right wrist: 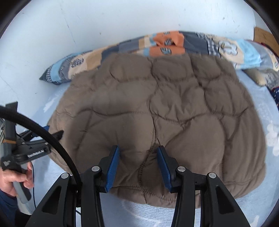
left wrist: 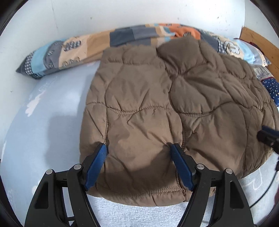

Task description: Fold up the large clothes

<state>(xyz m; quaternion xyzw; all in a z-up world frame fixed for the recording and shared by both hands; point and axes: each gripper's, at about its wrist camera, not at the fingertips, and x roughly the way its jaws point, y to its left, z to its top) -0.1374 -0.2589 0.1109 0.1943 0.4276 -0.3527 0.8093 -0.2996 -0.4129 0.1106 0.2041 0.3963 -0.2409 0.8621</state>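
Bed (left wrist: 43, 122): pale blue sheet is spreading under everything, with a white wall (left wrist: 69, 15) rising behind it.
Count: one brown quilted jacket (left wrist: 148, 108), one patchwork duvet (left wrist: 73, 50), two grippers, one hand (right wrist: 12, 179) are showing.
Left gripper (left wrist: 139, 148): its blue-padded jaws are standing wide apart over the jacket's near edge, with one puffy panel lying between them; the pads are not pressing on it, nothing is being held.
Right gripper (right wrist: 137, 150): its jaws are standing partly open, straddling a stitched seam at the jacket's near hem; the fabric is sitting between the pads without being pinched.
Hand: in the right wrist view, it is gripping the left gripper's handle at the left edge, beside a black cable (right wrist: 43, 125).
Jacket: it is lying flat and folded on the bed, its near hem just under both pairs of jaws, its far edge touching the duvet.
Duvet: it is lying bunched along the wall, beyond the jacket.
Containers: none are showing.
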